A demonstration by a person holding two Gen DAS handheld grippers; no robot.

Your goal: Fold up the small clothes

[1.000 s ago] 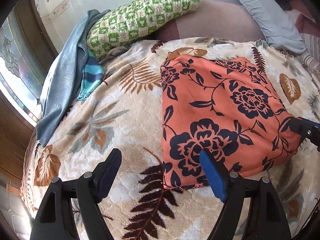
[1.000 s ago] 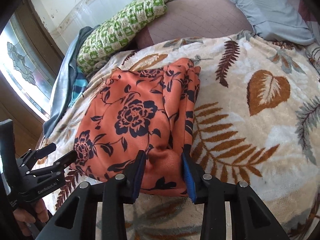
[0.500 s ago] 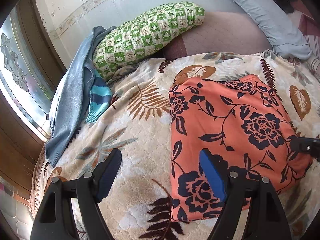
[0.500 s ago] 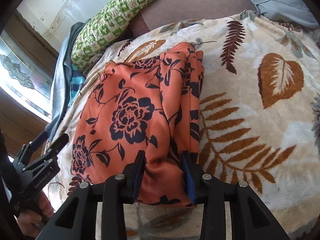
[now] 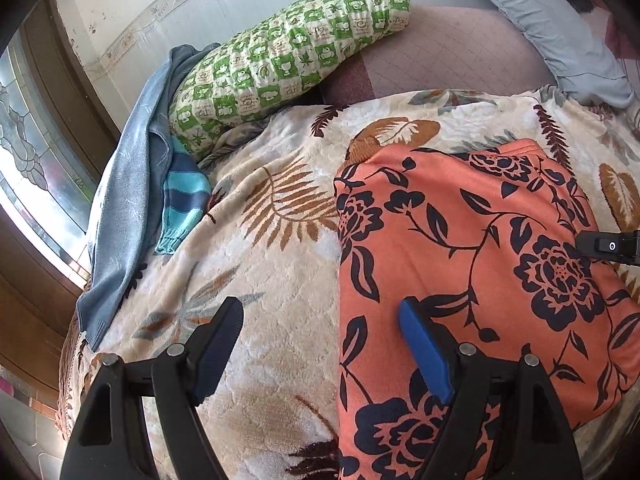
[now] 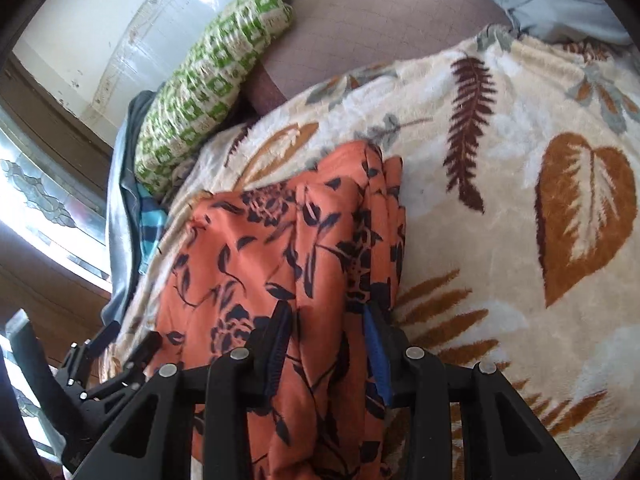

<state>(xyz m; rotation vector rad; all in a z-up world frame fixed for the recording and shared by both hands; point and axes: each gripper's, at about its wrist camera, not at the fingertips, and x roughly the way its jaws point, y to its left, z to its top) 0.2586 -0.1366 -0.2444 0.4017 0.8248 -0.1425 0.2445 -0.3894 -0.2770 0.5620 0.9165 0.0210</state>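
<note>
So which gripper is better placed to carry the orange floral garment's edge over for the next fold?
Right. The right gripper is clamped on the bunched edge of the orange floral garment; the left gripper is open, straddling its other edge, holding nothing.
</note>
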